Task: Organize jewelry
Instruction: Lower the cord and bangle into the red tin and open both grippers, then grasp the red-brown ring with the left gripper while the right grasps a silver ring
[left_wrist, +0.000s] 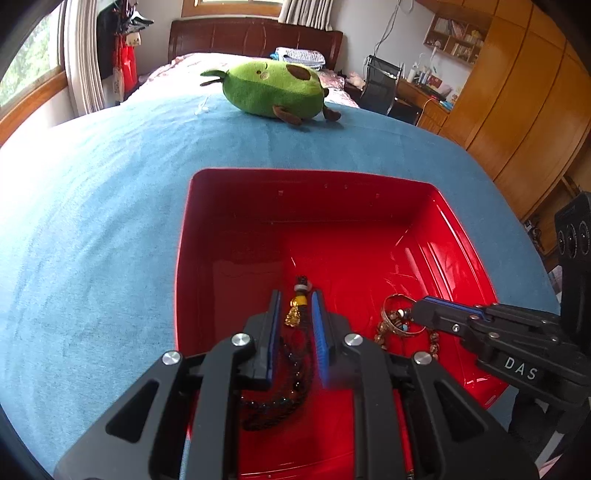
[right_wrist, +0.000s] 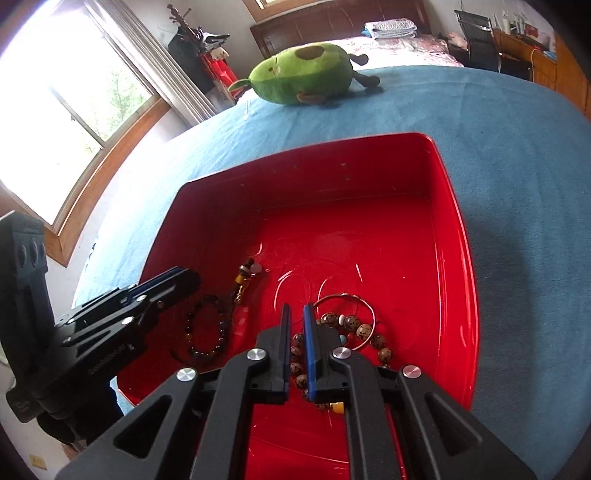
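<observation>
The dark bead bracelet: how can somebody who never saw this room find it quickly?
On the blue bedcover sits a red tray. The dark bead bracelet lies in its near left part, under the left gripper. Unlike the spotted brown beads beside it, it carries a gold charm.

Bed (left_wrist: 92, 221), blue cover. Red tray (left_wrist: 229, 206) sits on it, near side. Green avocado plush (left_wrist: 269, 88) lies beyond, well apart from tray.
</observation>
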